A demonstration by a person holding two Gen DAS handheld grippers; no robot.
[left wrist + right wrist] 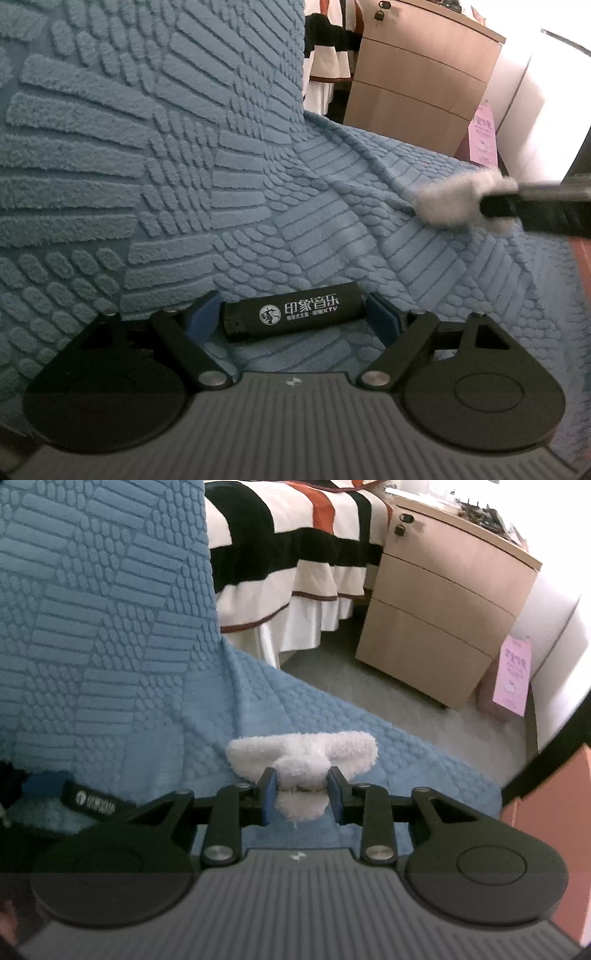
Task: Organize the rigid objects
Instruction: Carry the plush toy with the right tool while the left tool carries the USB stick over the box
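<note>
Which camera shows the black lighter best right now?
The left wrist view: the lighter lies crosswise between the left gripper fingers, print readable. The right wrist view shows only one blurred end at its left edge.

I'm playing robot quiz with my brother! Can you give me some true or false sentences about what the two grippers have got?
1. The left gripper has a black lighter between its fingers. True.
2. The right gripper holds a red ball. False: it pinches a fluffy white thing.
3. The lighter has white writing on it. True.
4. Everything sits on a bare wooden floor. False: a bumpy blue blanket lies underneath.
5. A wooden cabinet with drawers stands behind. True.
</note>
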